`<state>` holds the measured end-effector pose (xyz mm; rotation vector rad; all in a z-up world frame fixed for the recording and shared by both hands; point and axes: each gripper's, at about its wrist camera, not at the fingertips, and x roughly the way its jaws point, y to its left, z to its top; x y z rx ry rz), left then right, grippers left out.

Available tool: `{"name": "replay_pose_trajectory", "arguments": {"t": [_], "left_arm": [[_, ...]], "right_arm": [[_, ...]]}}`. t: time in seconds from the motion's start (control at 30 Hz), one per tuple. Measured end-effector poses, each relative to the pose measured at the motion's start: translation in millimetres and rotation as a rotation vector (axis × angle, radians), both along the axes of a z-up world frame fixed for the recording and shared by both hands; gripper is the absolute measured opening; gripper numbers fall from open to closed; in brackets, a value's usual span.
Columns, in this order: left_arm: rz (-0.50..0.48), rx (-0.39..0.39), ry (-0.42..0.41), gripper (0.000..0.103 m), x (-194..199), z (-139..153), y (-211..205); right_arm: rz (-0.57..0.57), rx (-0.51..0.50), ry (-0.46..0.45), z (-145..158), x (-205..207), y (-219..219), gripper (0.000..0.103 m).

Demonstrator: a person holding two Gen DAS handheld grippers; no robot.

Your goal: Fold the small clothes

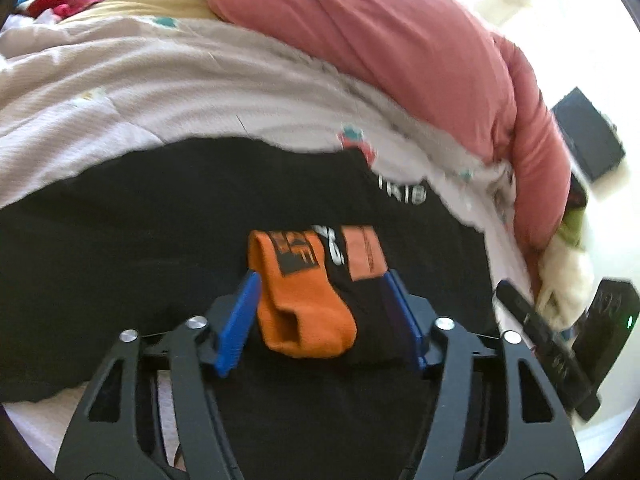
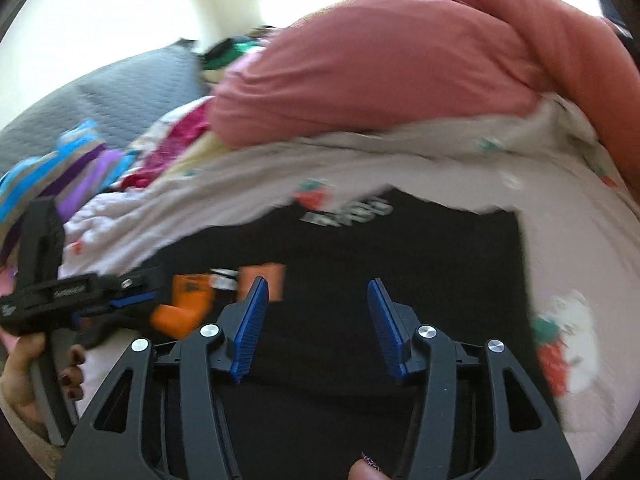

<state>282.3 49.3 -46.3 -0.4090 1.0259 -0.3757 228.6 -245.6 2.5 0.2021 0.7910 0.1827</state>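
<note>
A black garment with white lettering lies flat on the bed; it also shows in the right wrist view. An orange and black sock lies on it. My left gripper has its blue pads wide apart on either side of the sock; whether they touch it is unclear. In the right wrist view the left gripper shows at the left beside the sock. My right gripper is open and empty above the black garment.
A white printed bedsheet covers the bed. A rolled pink duvet lies along the far side. Colourful clothes and a grey pillow lie at the left. A dark box sits on the floor.
</note>
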Motion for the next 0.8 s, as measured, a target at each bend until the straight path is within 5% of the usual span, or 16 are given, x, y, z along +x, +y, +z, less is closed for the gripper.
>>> {"name": "replay_pose_trajectory", "arguments": {"t": [0.13,0.27,0.4,0.5,0.6,0.8], "left_arm": [[-0.007,0.06,0.028,0.052,0,-15,-14],[-0.017,0.111,0.004,0.019,-2,-19,-23],[-0.028,0.112,-0.033,0.008,-4,-12,-21],[-0.015,0.164,-0.072,0.009,-6,0,-14],[-0.019,0.254,-0.055,0.03,-7,-1,-12],[0.048,0.269,-0.116,0.05,-11,20,4]], "right_arm": [[-0.066,-0.003,0.021,-9,-12,-31,0.05],[-0.097,-0.003,0.034,-15,-21,-47,0.051],[-0.127,-0.006,0.045,-14,-27,-58,0.051],[-0.159,-0.017,0.035,-11,-33,-68,0.051],[-0.185,-0.071,0.044,-9,-34,-71,0.051],[-0.162,-0.103,0.028,-4,-31,-62,0.051]]}}
